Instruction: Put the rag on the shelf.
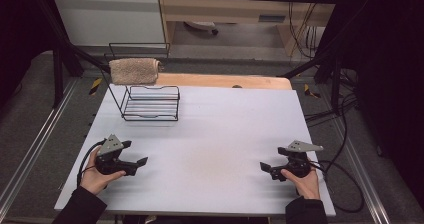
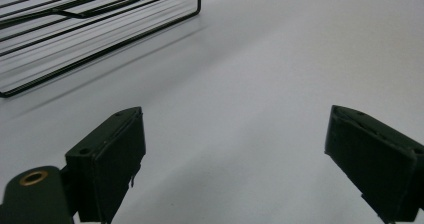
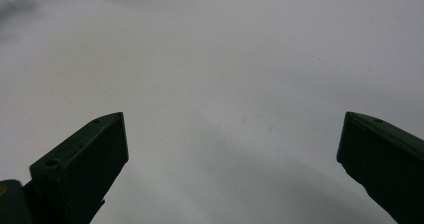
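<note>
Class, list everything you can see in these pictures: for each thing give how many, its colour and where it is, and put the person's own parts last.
Towel: one, beige-pink, draped over the top rail of the rack at the table's far left.
Wire rack: one, black, standing on the far left of the table; its base also shows in the left gripper view.
Table: one, white top, with a wooden strip along its far edge.
Left gripper: one, black with a grey plate, near left of the table, jaws apart, holding nothing.
Right gripper: one, black with a grey plate, near right, jaws apart, holding nothing.
Hands: two, one on each gripper, dark sleeves.
</note>
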The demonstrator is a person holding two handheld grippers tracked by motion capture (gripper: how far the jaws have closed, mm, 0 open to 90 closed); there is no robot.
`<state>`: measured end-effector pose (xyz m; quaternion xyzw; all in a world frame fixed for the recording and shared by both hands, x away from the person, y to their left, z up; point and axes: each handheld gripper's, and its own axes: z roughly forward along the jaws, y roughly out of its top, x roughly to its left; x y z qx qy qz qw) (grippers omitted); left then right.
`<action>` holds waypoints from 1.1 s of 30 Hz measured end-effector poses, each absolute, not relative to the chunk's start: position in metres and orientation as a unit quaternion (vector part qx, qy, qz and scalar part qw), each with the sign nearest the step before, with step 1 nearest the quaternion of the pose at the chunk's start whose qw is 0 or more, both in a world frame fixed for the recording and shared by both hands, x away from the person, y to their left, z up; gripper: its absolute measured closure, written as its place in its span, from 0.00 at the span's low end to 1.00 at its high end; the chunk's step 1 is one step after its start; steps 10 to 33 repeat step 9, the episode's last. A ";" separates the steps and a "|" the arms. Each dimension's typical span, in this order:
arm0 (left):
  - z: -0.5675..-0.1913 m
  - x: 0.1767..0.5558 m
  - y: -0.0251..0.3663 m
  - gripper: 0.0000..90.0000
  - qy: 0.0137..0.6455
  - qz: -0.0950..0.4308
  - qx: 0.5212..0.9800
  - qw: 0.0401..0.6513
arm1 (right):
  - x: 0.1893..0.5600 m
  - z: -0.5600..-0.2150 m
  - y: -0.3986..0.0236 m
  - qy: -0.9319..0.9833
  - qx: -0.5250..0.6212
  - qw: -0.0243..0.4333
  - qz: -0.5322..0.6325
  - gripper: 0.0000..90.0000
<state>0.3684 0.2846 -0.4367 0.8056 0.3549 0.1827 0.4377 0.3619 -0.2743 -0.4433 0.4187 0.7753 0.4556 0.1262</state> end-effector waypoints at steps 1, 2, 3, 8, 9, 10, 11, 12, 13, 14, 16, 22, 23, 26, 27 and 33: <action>-0.437 0.368 0.284 0.10 0.354 0.183 0.807 0.437 | 0.362 -0.444 -0.275 0.776 0.418 0.127 0.456 0.01; -0.437 0.368 0.284 0.10 0.353 0.183 0.807 0.437 | 0.362 -0.444 -0.275 0.776 0.418 0.128 0.455 0.01; -0.437 0.368 0.284 0.10 0.354 0.183 0.807 0.436 | 0.362 -0.443 -0.275 0.776 0.418 0.127 0.454 0.01; -0.437 0.367 0.284 0.10 0.356 0.182 0.805 0.437 | 0.361 -0.444 -0.276 0.777 0.416 0.128 0.455 0.01; -0.437 0.367 0.284 0.10 0.357 0.182 0.805 0.438 | 0.361 -0.444 -0.276 0.777 0.416 0.129 0.455 0.01; -0.437 0.367 0.284 0.10 0.357 0.182 0.805 0.438 | 0.361 -0.444 -0.276 0.777 0.416 0.129 0.455 0.01; -0.437 0.367 0.284 0.10 0.357 0.182 0.805 0.438 | 0.361 -0.444 -0.276 0.777 0.416 0.129 0.455 0.01; -0.437 0.367 0.284 0.10 0.357 0.182 0.805 0.438 | 0.361 -0.444 -0.276 0.777 0.416 0.129 0.455 0.01; -0.437 0.367 0.284 0.10 0.357 0.182 0.805 0.438 | 0.361 -0.444 -0.276 0.777 0.416 0.129 0.455 0.01; -0.437 0.367 0.284 0.10 0.357 0.182 0.805 0.438 | 0.361 -0.444 -0.276 0.777 0.416 0.129 0.455 0.01; -0.437 0.367 0.284 0.10 0.357 0.182 0.805 0.438 | 0.361 -0.444 -0.276 0.777 0.416 0.129 0.455 0.01; -0.437 0.367 0.284 0.10 0.357 0.182 0.805 0.438 | 0.361 -0.444 -0.276 0.777 0.416 0.129 0.455 0.01; -0.437 0.367 0.284 0.10 0.357 0.182 0.805 0.438 | 0.361 -0.444 -0.276 0.777 0.416 0.129 0.455 0.01; -0.437 0.367 0.284 0.10 0.357 0.182 0.805 0.438 | 0.361 -0.444 -0.276 0.777 0.416 0.129 0.455 0.01; -0.437 0.367 0.284 0.10 0.357 0.182 0.805 0.438 | 0.361 -0.444 -0.276 0.777 0.416 0.129 0.455 0.01; -0.437 0.367 0.284 0.10 0.357 0.182 0.805 0.438 | 0.361 -0.444 -0.276 0.777 0.416 0.129 0.455 0.01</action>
